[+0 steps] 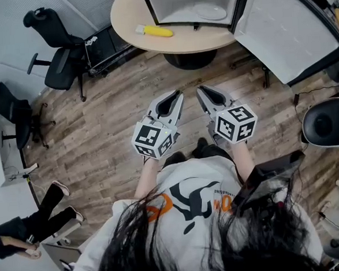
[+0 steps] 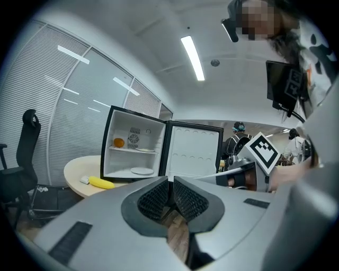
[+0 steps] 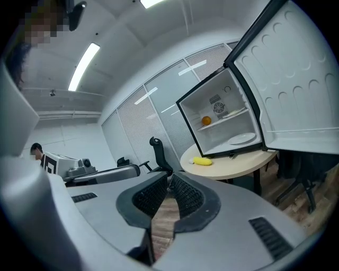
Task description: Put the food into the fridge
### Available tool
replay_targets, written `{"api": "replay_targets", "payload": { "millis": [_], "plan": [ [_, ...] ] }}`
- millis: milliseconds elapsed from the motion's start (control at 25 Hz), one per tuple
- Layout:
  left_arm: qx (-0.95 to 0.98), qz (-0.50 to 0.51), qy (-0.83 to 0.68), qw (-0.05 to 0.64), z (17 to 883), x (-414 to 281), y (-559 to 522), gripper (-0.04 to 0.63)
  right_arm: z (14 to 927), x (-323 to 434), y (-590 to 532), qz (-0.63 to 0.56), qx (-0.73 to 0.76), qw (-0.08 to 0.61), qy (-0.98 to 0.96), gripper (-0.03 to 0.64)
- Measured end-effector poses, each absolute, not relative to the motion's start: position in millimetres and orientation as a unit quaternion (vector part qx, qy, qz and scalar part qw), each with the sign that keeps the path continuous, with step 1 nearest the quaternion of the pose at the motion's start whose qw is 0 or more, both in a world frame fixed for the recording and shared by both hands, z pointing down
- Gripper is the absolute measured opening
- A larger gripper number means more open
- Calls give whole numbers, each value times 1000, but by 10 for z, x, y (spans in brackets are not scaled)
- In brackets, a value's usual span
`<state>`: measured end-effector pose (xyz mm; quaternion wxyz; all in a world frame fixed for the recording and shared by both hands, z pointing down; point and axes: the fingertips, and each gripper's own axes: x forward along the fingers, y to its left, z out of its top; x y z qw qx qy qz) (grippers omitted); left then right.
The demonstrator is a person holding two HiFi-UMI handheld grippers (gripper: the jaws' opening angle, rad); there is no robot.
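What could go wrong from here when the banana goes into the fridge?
Both the left gripper and the right gripper are shut; unless one opens first, it may just push the banana. The banana lies near the table edge, so a push could drop it. The open fridge door sticks out on the right and could be bumped.

Smooth plastic against grained wood
On the round pale wooden table point(image 1: 192, 40), satin-smooth, the small black fridge point(image 1: 163, 8) shows a glossy white plastic lining and the yellow banana point(image 1: 155, 30) a smooth, matt skin; under the table, grey-brown wood-grain floor planks point(image 1: 111, 130) look matt.
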<state>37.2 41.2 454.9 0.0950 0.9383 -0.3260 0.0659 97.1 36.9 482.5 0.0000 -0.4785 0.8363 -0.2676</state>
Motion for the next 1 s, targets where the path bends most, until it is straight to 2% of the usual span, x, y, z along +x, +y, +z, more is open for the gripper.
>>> {"api": "replay_targets", "payload": {
  "millis": [440, 1000],
  "plan": [
    [940, 51, -322, 96, 4471, -45, 644, 29, 4774, 561, 624, -272, -483, -1, 832, 44],
    [939, 40, -327, 100, 4443, -228, 742, 29, 4777, 430, 754, -272, -486, -12, 831, 44]
  ]
}}
